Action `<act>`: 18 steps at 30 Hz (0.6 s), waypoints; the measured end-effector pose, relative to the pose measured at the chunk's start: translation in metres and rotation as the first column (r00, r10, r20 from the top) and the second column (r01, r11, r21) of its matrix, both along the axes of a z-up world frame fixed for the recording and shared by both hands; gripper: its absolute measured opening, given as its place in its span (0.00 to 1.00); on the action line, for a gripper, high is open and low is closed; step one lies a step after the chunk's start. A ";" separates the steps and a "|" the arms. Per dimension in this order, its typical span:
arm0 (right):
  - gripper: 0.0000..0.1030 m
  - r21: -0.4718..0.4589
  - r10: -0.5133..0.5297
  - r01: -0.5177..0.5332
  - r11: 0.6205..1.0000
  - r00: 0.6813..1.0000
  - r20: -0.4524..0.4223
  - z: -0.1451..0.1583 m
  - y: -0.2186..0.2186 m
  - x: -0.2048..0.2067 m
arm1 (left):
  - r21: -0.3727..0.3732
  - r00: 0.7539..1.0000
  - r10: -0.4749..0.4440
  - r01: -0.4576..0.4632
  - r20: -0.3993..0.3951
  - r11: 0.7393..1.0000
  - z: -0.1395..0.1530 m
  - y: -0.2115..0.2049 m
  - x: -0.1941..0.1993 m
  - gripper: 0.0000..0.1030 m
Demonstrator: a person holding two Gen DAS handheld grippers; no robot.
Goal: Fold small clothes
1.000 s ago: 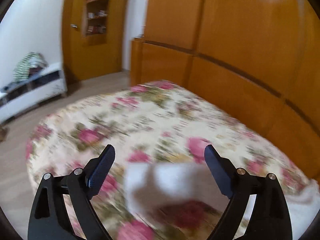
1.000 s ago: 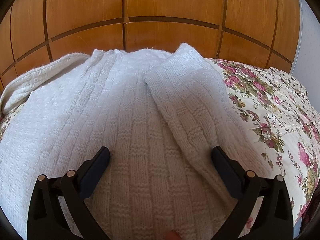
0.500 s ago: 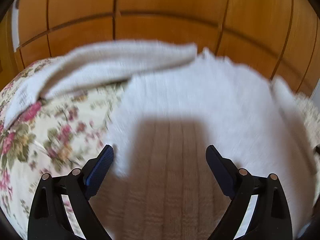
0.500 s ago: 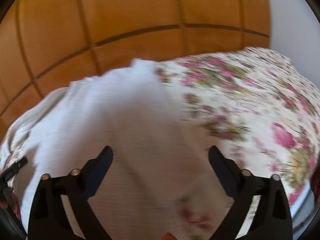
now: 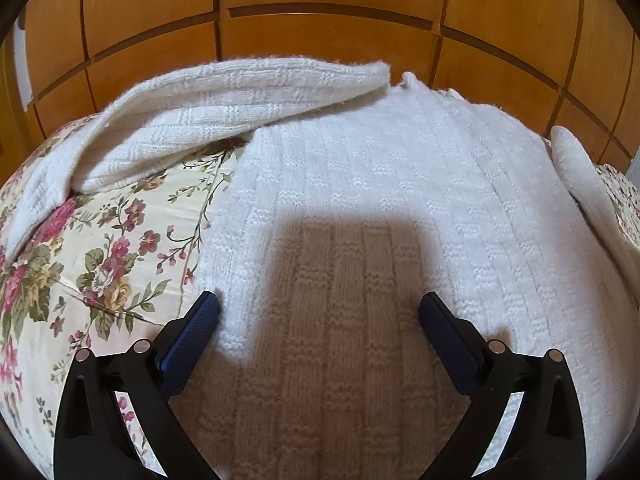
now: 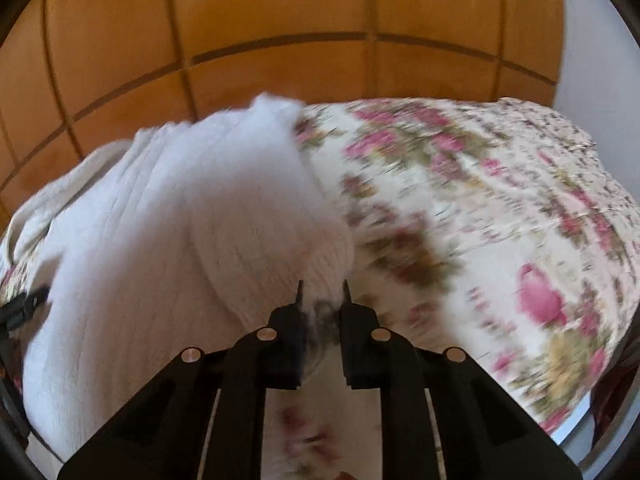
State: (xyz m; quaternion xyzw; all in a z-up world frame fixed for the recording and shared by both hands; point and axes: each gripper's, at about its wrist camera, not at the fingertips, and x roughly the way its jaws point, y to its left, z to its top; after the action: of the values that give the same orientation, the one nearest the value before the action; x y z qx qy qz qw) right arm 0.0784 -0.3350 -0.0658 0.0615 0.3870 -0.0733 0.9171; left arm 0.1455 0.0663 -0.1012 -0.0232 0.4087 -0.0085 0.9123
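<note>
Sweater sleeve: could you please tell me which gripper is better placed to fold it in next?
Right. The right gripper is closing with the sleeve between its fingers; the left gripper is opening, gripping nothing.

Bedroom in a home. Bed [image 5: 120, 216] dressed in a cream spread printed with pink roses and green leaves; wall of glossy orange-brown wooden panels [image 5: 320, 0] directly behind it; white knitted garment [image 5: 380, 200] spread across the bed.

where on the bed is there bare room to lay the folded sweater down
Bare floral bedspread lies open right of the white knit sweater, out to the bed's edge. A smaller bare patch sits below the left sleeve, beside the body. The middle is crowded with sweater.
</note>
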 end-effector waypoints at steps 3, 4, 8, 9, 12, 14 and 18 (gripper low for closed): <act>0.12 -0.062 -0.071 0.072 0.995 0.997 0.027 0.013 -0.032 -0.001 | -0.010 1.000 -0.001 0.001 0.001 1.000 0.001 0.001 -0.004 0.96; 0.12 -0.096 -0.091 0.094 0.991 0.995 0.036 0.016 -0.040 0.000 | -0.012 1.000 -0.001 0.001 0.002 1.000 0.001 0.002 -0.006 0.96; 0.12 -0.234 -0.190 0.201 0.951 0.979 0.070 0.029 -0.084 0.006 | -0.012 1.000 -0.001 0.001 0.004 1.000 0.001 0.002 -0.005 0.96; 0.12 -0.250 -0.213 0.224 0.942 0.974 0.071 0.030 -0.094 0.009 | -0.012 1.000 -0.001 0.001 0.004 1.000 0.001 0.002 -0.004 0.96; 0.12 -0.271 -0.286 0.293 0.917 0.956 0.065 0.028 -0.130 0.020 | -0.010 1.000 -0.001 0.001 0.004 1.000 0.000 0.002 -0.003 0.96; 0.13 -0.280 -0.316 0.315 0.907 0.948 0.044 0.019 -0.149 0.028 | -0.011 1.000 -0.002 0.002 0.005 1.000 0.000 0.002 -0.003 0.96; 0.29 -0.309 -0.369 0.345 0.886 0.929 -0.021 -0.011 -0.170 0.045 | -0.018 1.000 -0.004 0.004 0.005 1.000 -0.001 0.002 -0.003 0.96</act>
State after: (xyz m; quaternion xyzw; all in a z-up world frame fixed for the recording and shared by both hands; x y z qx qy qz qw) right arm 0.1238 -0.5051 -0.0765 -0.0109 0.3896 -0.3011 0.8703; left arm 0.1424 0.0680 -0.1019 -0.0303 0.4065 -0.0141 0.9130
